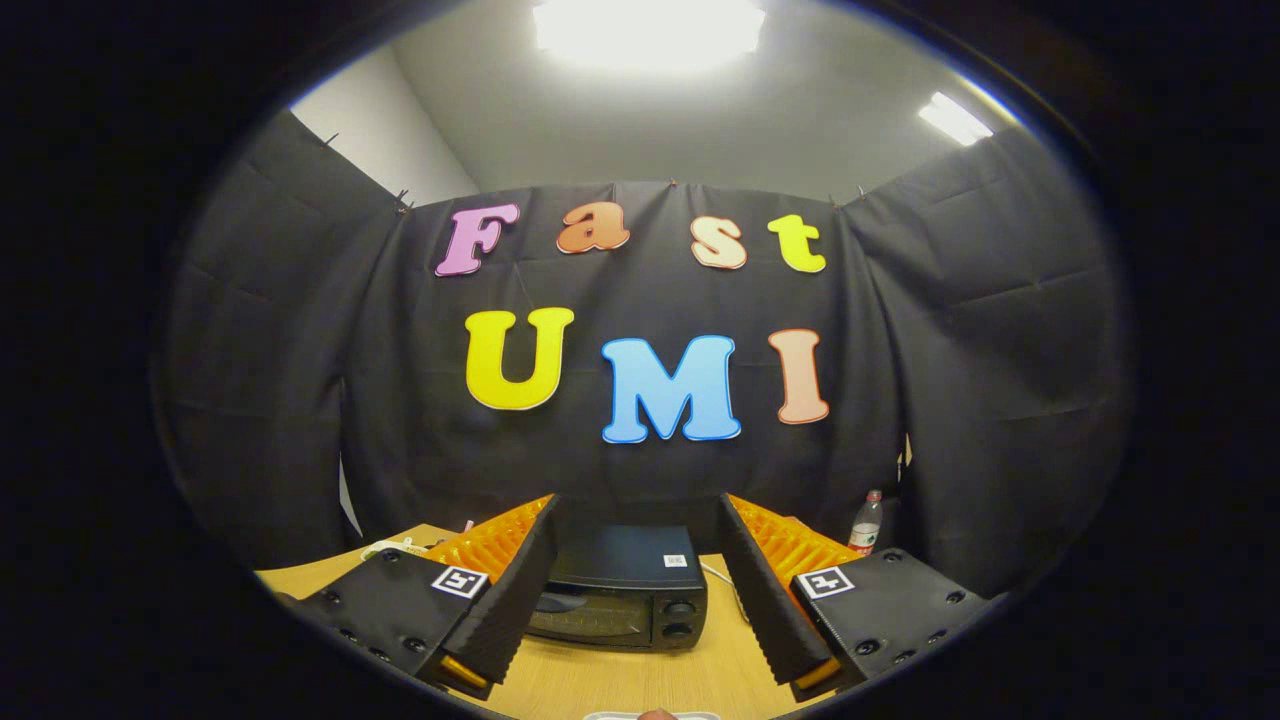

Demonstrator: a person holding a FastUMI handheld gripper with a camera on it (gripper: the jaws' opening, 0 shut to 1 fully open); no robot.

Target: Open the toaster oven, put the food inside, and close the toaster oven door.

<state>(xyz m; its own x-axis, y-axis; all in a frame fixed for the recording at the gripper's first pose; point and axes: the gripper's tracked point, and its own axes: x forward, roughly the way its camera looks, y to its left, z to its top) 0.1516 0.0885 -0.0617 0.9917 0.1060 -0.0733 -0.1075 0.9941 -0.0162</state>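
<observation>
Nothing of the task is seen to be done yet: the toaster oven (625, 590) stands on the table (640, 680) with its door apparently shut, and opening it, putting the food inside and closing it again are all judged to be left. The gripper (640, 585) is held apart from everything, its fingers (515, 590) spread wide and released, with nothing between them but the view of the toaster oven, which sits a little beyond them and slightly to the left of the middle of the gap. Two knobs are made out at the right of its front, and a small label lies on its top. A plastic bottle (866, 522) is seen far to the right, near the booth's wall, and a thin cord (722, 580) runs over the table just right of the toaster oven. The food itself cannot be picked out with certainty; a pale, partly hidden object (395, 547) at the far left of the table, behind the left finger, may be it, but this cannot be told. The left part of the oven's front is covered by that finger, so the handle is hard to make out.
</observation>
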